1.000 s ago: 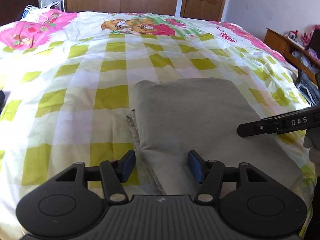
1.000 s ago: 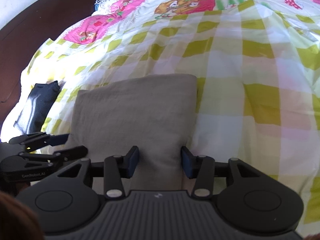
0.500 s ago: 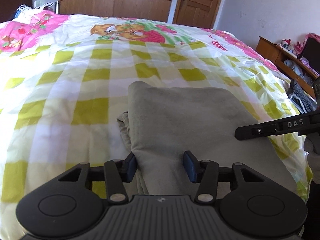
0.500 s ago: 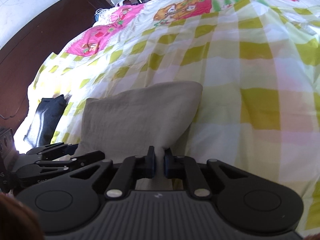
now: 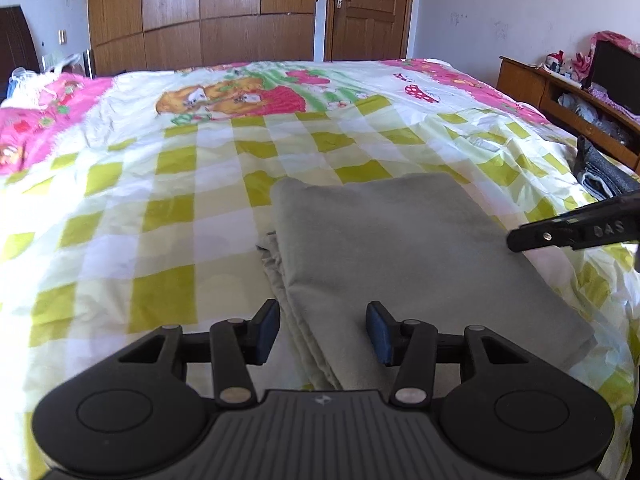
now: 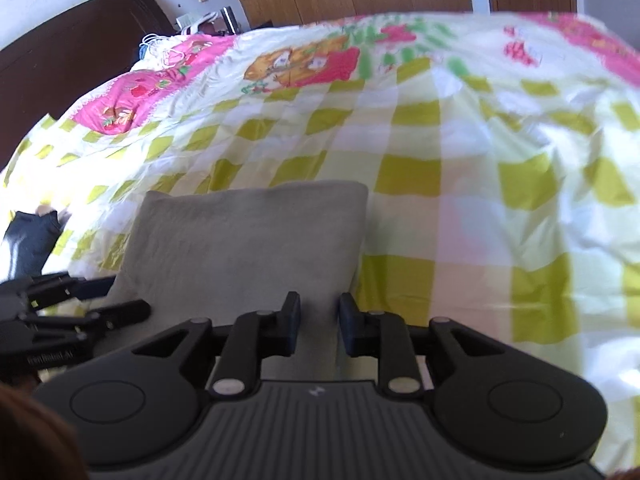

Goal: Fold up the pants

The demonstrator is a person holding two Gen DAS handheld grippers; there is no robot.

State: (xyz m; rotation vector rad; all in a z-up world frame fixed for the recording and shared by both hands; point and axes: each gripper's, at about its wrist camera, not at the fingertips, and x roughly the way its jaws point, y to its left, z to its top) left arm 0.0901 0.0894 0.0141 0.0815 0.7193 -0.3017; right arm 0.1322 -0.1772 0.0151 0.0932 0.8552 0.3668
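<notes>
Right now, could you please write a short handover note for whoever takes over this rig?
Left gripper: jaws open, nothing pinched; the near left edge of the folded grey pants lies between and below them.
Right gripper: jaws opening, with the near right part of the pants below the gap; no grip that I can see.
Pants: a flat rectangular stack on the checked bedspread, layered edges showing on its left side.
Done: the fold looks complete.
Left: probably only tidy the uneven left edges, then back both grippers away.
</notes>
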